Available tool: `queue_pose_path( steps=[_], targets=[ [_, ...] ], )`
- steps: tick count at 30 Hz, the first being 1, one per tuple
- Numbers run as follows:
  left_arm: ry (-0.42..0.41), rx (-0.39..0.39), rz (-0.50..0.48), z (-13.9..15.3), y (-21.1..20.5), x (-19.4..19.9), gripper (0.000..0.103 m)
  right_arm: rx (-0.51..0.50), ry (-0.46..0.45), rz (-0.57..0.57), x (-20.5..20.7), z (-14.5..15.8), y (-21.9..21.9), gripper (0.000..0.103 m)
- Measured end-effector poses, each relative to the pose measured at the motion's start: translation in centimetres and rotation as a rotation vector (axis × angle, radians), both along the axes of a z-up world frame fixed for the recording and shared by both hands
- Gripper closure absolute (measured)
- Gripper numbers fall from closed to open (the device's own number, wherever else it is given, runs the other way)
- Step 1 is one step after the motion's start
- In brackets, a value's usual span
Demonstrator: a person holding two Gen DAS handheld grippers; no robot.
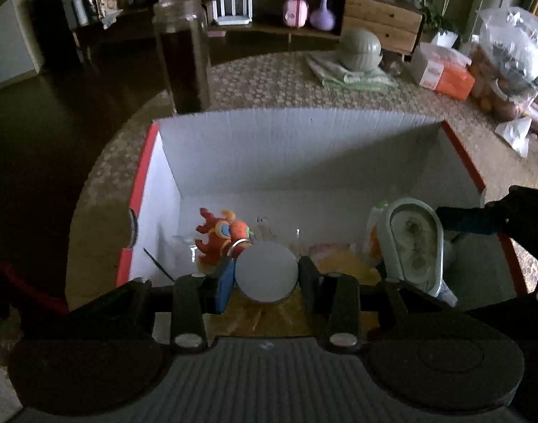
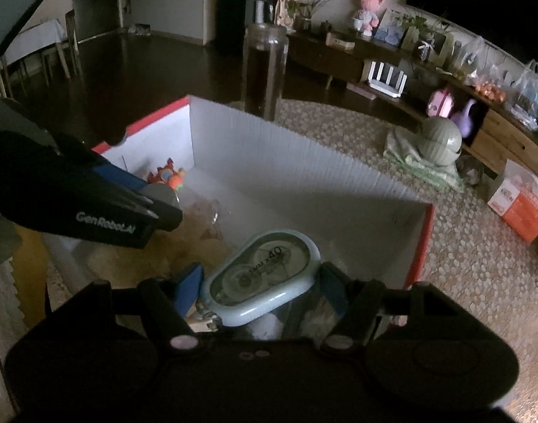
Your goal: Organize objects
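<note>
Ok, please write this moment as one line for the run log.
left gripper: shut on grey disc | right gripper: shut on tape dispenser | both over box | red toy inside

— That box [image 1: 339, 141] is showing white inside, with a red rim running along its edges.

— And the toy [image 1: 221, 238] lying in it is glowing red and orange, with a touch of blue on its face.

— The round disc [image 1: 267, 271] is looking pale grey. The tape dispenser [image 2: 261, 275] is wearing a light blue-green shell around a clear window.

— The tablecloth [image 2: 463, 253] is carrying a small beige floral pattern, and that carton [image 2: 519, 204] is sitting there orange and white.
</note>
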State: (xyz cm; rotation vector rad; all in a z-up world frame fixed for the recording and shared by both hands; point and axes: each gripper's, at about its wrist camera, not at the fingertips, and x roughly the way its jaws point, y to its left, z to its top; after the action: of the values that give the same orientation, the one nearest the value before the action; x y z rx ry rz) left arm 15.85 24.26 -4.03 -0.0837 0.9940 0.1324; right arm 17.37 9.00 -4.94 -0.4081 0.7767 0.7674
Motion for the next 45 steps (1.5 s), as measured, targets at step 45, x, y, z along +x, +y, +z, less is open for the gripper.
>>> queue_pose_path(
  steps=[45],
  targets=[
    [-0.174, -0.053, 0.008, 3.9, -1.6, -6.7, 0.027, 0.186, -0.038, -0.044, -4.4, 6.3, -7.1, 0.001]
  ],
)
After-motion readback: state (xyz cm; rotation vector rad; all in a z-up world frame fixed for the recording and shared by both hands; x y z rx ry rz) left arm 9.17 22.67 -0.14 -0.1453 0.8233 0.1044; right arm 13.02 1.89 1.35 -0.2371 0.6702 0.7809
